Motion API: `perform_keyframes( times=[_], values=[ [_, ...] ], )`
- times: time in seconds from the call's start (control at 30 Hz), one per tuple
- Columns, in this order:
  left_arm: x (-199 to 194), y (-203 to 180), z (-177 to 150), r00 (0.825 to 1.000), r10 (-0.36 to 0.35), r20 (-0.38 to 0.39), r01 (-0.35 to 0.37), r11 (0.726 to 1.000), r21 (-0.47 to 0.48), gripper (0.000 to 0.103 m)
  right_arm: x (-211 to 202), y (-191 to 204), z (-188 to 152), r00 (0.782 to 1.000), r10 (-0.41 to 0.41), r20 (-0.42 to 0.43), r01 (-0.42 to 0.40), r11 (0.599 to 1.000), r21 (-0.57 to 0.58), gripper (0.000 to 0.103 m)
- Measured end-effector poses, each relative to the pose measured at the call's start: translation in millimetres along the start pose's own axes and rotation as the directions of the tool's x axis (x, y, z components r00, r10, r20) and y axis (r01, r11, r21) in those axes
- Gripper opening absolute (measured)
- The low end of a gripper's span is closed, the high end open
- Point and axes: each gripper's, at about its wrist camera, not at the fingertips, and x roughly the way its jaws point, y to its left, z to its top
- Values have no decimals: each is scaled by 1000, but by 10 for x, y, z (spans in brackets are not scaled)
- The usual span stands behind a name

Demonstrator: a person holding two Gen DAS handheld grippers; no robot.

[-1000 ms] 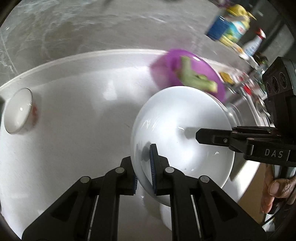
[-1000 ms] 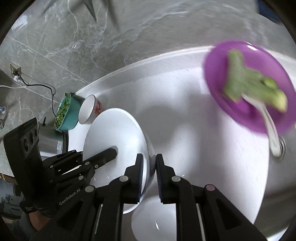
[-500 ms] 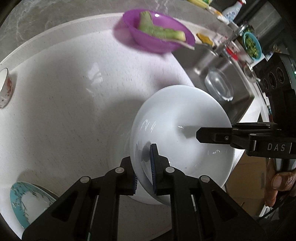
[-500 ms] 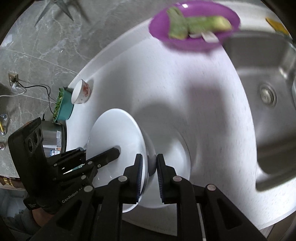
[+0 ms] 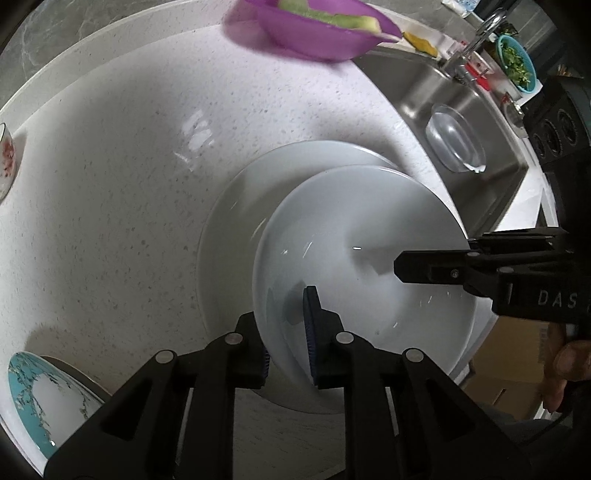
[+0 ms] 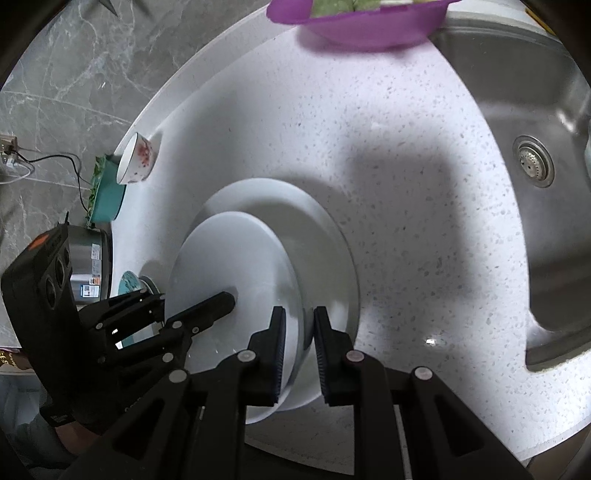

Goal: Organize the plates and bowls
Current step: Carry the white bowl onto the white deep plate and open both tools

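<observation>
Between your left gripper's (image 5: 287, 334) fingers sits the near rim of a white bowl (image 5: 364, 266), clamped by the blue pads, one inside the wall and one outside. Ahead of those fingers and under the bowl lies a white plate (image 5: 236, 236) on the speckled counter (image 5: 110, 184); whether bowl and plate touch you cannot tell. To the right of the fingers your right gripper (image 5: 436, 271) reaches in over the opposite rim. Only this view shows a clear glass bowl (image 5: 455, 142) in the steel sink (image 5: 417, 92), a tap and a teal basket of greens far right, and most of a teal patterned plate (image 5: 44, 398) cut off at lower left. A purple bowl (image 5: 314, 33) with green pieces lies far ahead, blurred and cropped. From the right wrist, your right gripper (image 6: 298, 343) pinches the same bowl's (image 6: 229, 280) wall between its fingers, with the plate (image 6: 325, 236) spreading beyond to the right. Left of the fingers your left gripper (image 6: 207, 308) holds the far rim. Only here do you see the sink drain (image 6: 533, 161), a red-flowered cup (image 6: 136, 159) whole, a teal dish of greens behind it, and a steel cooker partly hidden by the left gripper. Count one white bowl, one white plate, one purple bowl (image 6: 354, 18).
</observation>
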Motion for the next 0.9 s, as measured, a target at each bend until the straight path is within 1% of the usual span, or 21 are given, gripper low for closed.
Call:
perform_keyframes(
  times=[0.17,0.3,0.33,0.47,0.57,0.63,0.67,0.73,0.9],
  values=[
    [74,-3,68,999,31,12,-31,999,12,15,77,44,16,1000,-29,0,29,999,-28,19],
    [92,-13,103,999,35,16,-36,999,19,16,101,75,38,998,-68,7,68,996,-54,18],
    [103,-17,115,999,37,16,-38,999,22,16,109,84,47,996,-87,7,88,994,-62,16],
    [99,-37,139,999,25,22,-26,999,31,21,146,129,83,992,-128,0,127,988,-86,16],
    [99,-59,148,1000,12,27,-13,999,44,31,152,129,99,991,-135,1,135,987,-89,16],
    [93,-86,163,999,-8,36,6,998,56,48,159,133,110,991,-136,1,136,987,-90,16],
    [98,-99,168,999,-23,36,21,998,60,52,162,133,106,991,-135,0,134,987,-87,16],
    [104,-128,159,998,-50,38,47,997,66,66,174,135,114,991,-131,-5,131,988,-82,16],
    [67,-140,155,996,-68,57,64,996,66,72,173,112,102,993,-116,-15,115,992,-61,16]
  ],
)
